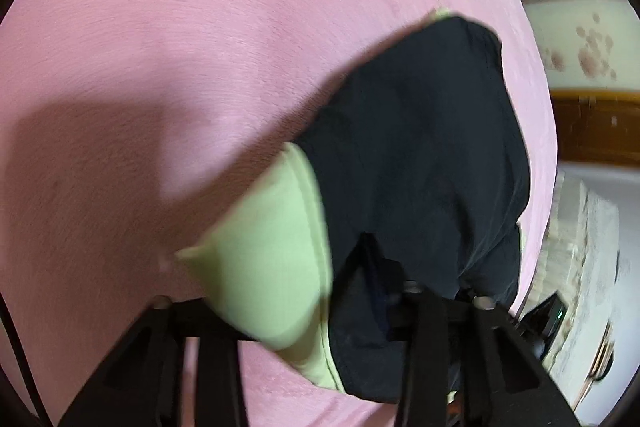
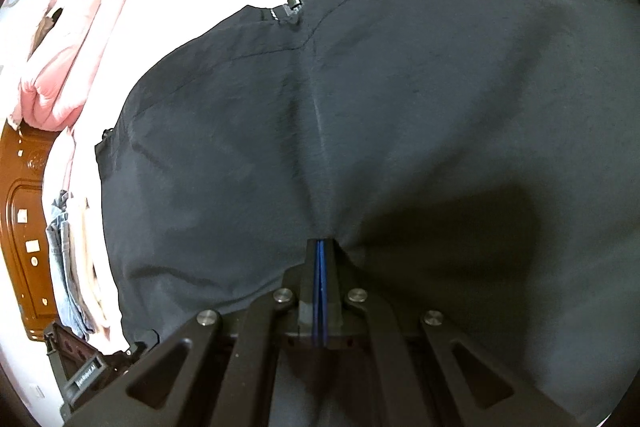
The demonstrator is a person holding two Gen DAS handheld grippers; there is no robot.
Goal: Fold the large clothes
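My right gripper (image 2: 321,247) is pressed fully together, pinching a ridge of the dark jacket (image 2: 360,107) so that creases run out from the pinch; I judge I hold it there to carry that fold over. My left gripper (image 1: 320,301) has cloth draped over its fingers, dark fabric and a pale green lining (image 1: 268,259) bunched between them. Its pads are hidden, so I cannot tell whether it is clamped or merely near the cloth.

The jacket is thin, matte and slightly crinkled, woven like a windbreaker, with stitched seams and a zip (image 2: 294,7) at its far edge. It lies spread on the bed, over a pink sheet (image 1: 160,47) with a fine brushed nap, reaching toward the bed's far edge. Beyond that edge stand a carved wooden door (image 2: 24,227), hanging jeans (image 2: 64,259) and a pink quilt (image 2: 60,79).
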